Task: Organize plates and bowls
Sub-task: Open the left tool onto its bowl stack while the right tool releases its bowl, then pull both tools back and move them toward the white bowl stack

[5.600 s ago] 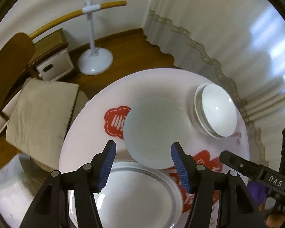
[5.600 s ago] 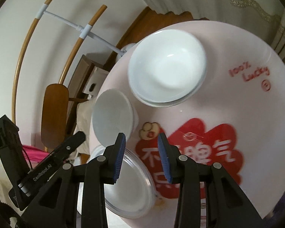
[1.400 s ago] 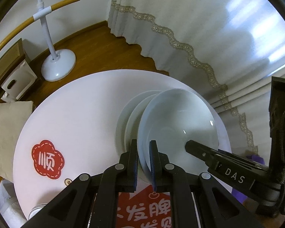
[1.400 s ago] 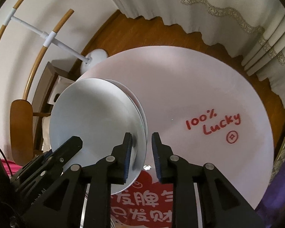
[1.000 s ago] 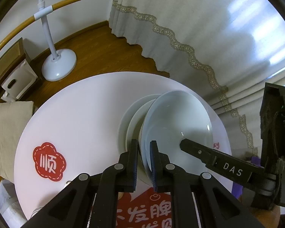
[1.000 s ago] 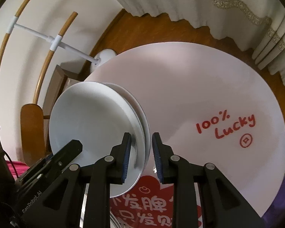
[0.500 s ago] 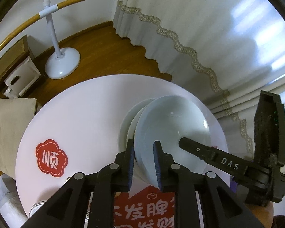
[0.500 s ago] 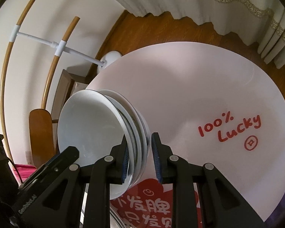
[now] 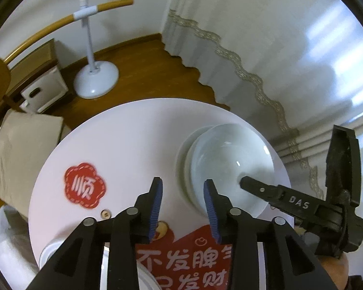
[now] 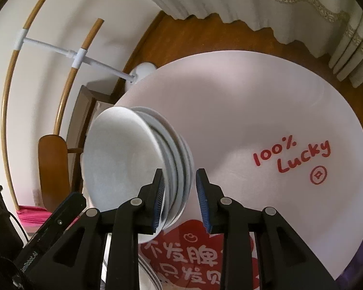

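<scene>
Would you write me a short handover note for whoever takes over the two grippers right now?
Left gripper: jaws have just been opening, nothing between them, beside the bowl stack.
Right gripper: jaws have just been opening and straddle the stack's near rim, pads not pressing.
Bowls: nested in one stack on the round table.
Done: bowls stacked.
Left: draw the right gripper clear. The plate at the near table edge, mostly hidden, probably needs placing.

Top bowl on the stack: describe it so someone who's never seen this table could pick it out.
Start at the round white table with red "100% Lucky" lettering. Left of that lettering sits a stack of white bowls, just ahead of the right gripper. The pale glossy white ceramic bowl is the uppermost, its hollow fully exposed; only rims show of those beneath.
</scene>
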